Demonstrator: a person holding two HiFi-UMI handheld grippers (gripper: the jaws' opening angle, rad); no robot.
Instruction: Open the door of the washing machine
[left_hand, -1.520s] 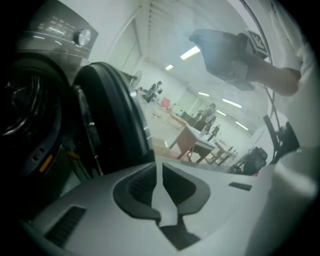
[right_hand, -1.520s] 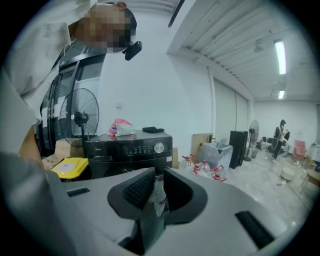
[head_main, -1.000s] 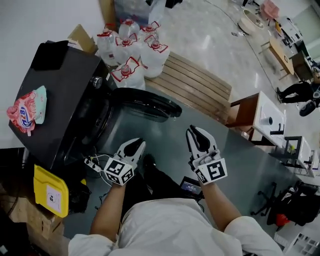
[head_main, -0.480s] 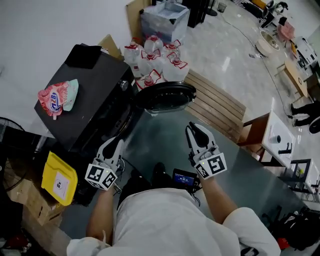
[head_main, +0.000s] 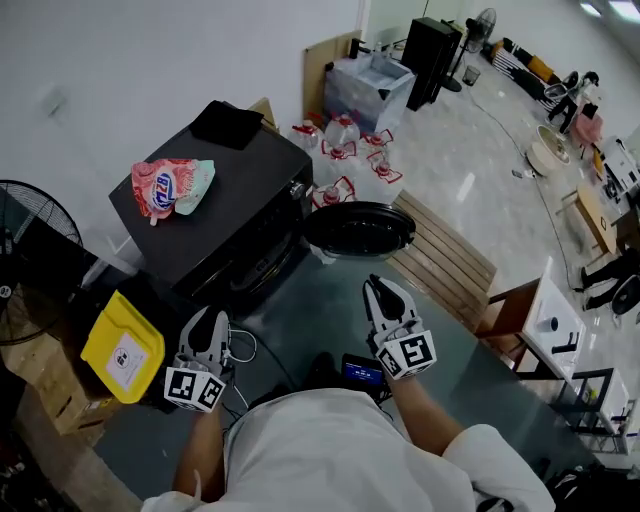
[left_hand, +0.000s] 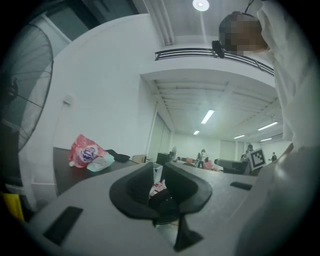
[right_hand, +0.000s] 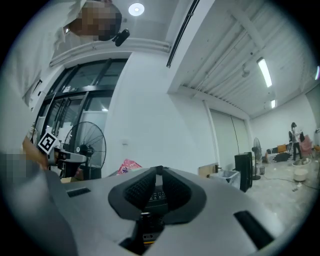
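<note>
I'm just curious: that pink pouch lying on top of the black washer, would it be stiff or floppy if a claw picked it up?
Probably floppy: the pink pouch lies slumped and creased on the washer's top, so it would likely sag when lifted. Its film looks glossy, so it may be slippery to pinch. It lies flat, so a push would more likely slide it than roll it.

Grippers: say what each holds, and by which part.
Nothing is held. On the left gripper the jaws are opening, nothing between them; the right gripper is shut and empty.
</note>
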